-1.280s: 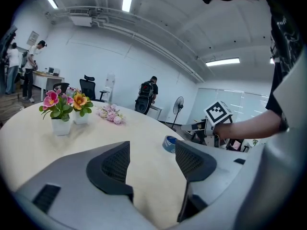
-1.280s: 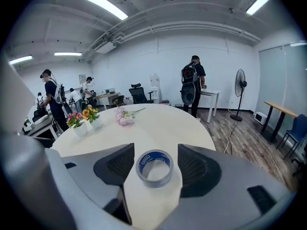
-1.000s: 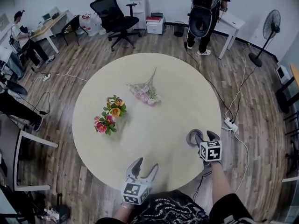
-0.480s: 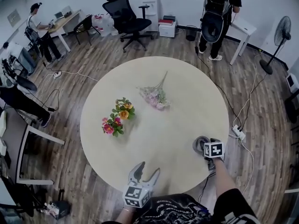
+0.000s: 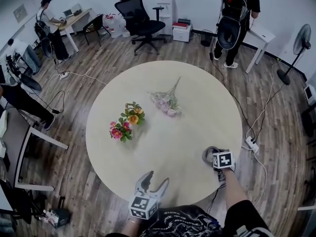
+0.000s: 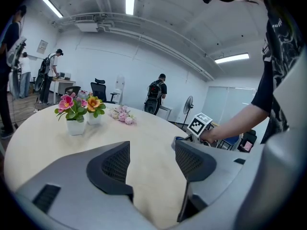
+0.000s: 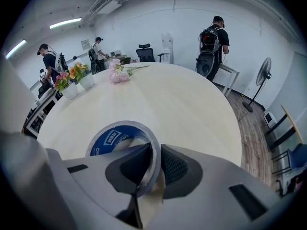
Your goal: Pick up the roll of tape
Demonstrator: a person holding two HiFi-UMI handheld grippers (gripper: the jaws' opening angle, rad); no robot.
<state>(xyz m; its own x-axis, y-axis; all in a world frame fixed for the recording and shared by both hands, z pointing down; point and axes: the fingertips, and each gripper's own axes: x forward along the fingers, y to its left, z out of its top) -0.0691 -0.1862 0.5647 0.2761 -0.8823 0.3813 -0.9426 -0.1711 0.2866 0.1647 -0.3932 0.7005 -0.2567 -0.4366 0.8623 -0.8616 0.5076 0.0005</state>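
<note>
The roll of tape [image 7: 111, 139] is seen lying on the round table [image 5: 163, 137] near its right edge, close to the person. Its wall is taken between the jaws of the right gripper [image 7: 154, 163], one jaw set inside the ring and the other outside. The jaws are closing, and the pads appear to be pressed against the wall, though the contact is partly hidden. The left gripper [image 6: 151, 163] is held over the table's near edge, its jaws wide apart with nothing between them. Two potted flowers [image 5: 129, 118] are placed left of centre, and a pink bouquet [image 5: 167, 102] is laid towards the far edge.
</note>
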